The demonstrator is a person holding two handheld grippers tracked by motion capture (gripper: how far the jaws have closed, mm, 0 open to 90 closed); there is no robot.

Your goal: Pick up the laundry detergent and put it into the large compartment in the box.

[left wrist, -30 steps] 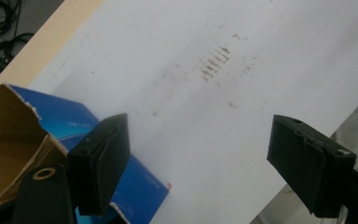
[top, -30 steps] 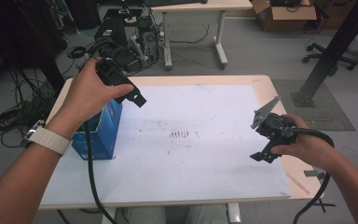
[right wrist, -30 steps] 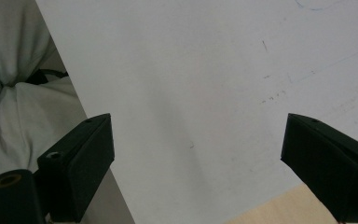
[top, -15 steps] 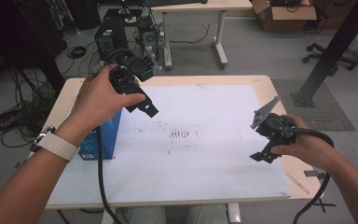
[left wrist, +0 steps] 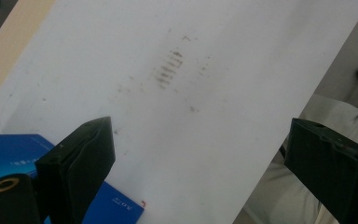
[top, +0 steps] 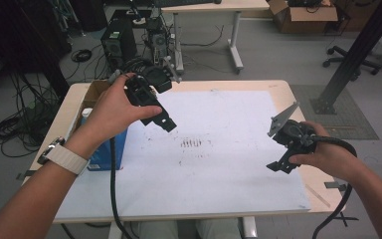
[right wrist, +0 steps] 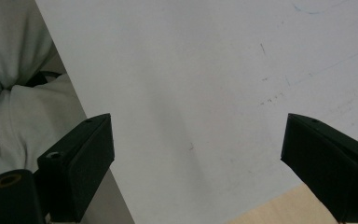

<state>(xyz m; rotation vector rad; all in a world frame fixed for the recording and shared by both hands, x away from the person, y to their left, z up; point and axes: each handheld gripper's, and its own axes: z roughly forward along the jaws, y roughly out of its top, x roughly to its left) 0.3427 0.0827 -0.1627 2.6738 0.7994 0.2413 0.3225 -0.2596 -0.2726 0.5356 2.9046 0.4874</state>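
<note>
Nothing was gripped yet — my left gripper (top: 165,123) and right gripper (top: 282,164) both gaped empty, the blue box (top: 110,147) untouched.

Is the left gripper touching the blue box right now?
Apart. In the left gripper view the left gripper has its jaws wide open over the white sheet, with the blue box lying below and behind one jaw, not between them.

Your left hand (top: 122,107) holds the left gripper (top: 165,121) raised over the far left of the table, jaws wide apart and pointing down toward the right. Your right hand (top: 328,157) holds the right gripper (top: 281,164) low at the near right, jaws spread.
</note>
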